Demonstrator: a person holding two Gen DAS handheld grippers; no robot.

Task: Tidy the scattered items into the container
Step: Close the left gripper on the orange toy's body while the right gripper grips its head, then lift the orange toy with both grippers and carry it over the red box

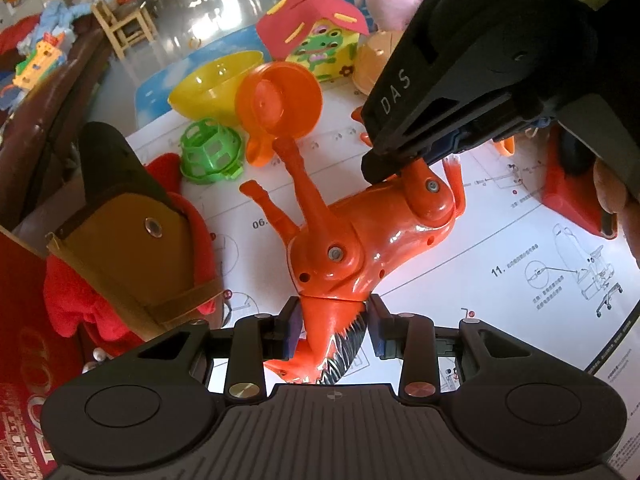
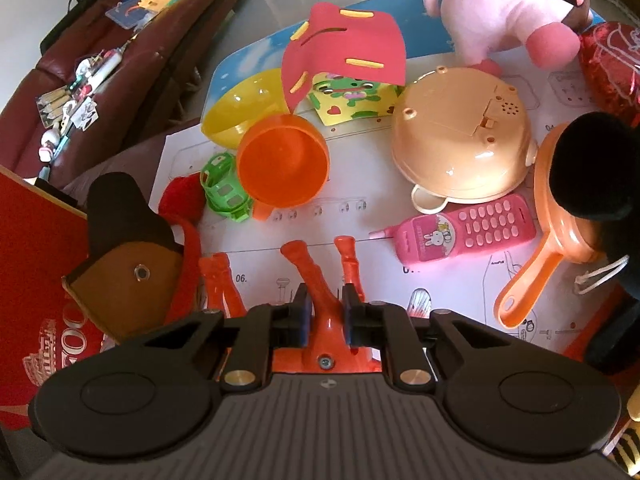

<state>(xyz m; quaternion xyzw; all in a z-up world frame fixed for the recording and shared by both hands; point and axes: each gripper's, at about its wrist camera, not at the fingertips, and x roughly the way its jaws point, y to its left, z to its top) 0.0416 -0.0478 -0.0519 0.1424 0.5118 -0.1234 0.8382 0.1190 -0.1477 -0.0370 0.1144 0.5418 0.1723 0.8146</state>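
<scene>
An orange toy horse (image 1: 360,240) lies on its side on a printed instruction sheet (image 1: 500,232), legs toward the far side. My left gripper (image 1: 334,320) straddles its neck by the black mane; the left pad is against the neck and a thin gap shows at the right pad. My right gripper (image 1: 400,168) comes in from the upper right and is shut on a hind leg near the hip. In the right wrist view, that gripper (image 2: 325,312) pinches the leg (image 2: 316,280) between its blue pads. A red box (image 2: 36,280) stands at the left.
Left of the horse a brown and black pouch (image 2: 120,264) lies on red cloth. Beyond are a green basket toy (image 2: 224,192), orange cup (image 2: 280,164), yellow bowl (image 2: 240,112), foam frog house (image 2: 344,60), peach toy cooker (image 2: 460,140), pink toy phone (image 2: 464,232), orange pan (image 2: 532,280) and pink plush (image 2: 512,4).
</scene>
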